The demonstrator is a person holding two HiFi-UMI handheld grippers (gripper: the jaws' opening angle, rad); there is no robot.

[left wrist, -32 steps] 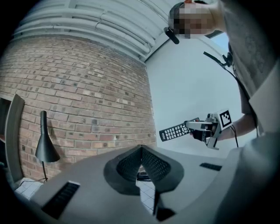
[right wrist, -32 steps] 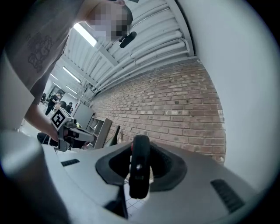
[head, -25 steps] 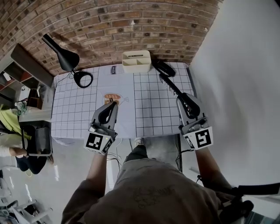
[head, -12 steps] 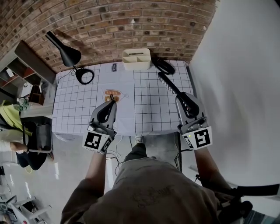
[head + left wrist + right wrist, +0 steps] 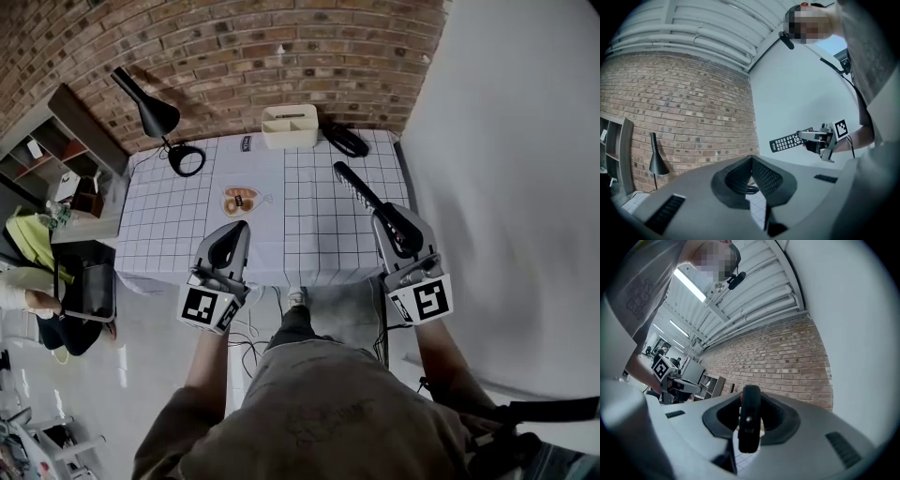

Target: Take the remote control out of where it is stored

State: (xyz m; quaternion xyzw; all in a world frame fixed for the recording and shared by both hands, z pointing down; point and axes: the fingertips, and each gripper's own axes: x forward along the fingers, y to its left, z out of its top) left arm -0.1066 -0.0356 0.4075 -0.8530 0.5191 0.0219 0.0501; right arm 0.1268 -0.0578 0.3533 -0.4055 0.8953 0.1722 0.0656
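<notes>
A long black remote control (image 5: 360, 190) sticks out forward from my right gripper (image 5: 392, 217), which is shut on its near end above the table's front right corner. In the right gripper view the remote (image 5: 750, 427) stands edge-on between the pads. From the left gripper view the remote (image 5: 788, 141) shows its buttons, held level in the air. My left gripper (image 5: 240, 228) hovers at the table's front edge, shut, its tips meeting with nothing between them. The cream storage box (image 5: 289, 125) sits at the table's far edge by the brick wall.
The table (image 5: 187, 234) carries a white gridded cloth. A black desk lamp (image 5: 156, 116) stands at its back left, and another black object (image 5: 345, 141) lies right of the cream box. A round picture (image 5: 240, 200) marks the cloth. A shelf and a seated person are at left.
Both grippers have drawn back from over the table towards its front edge. The right one has kept its hold on the remote; the left has stayed shut.
</notes>
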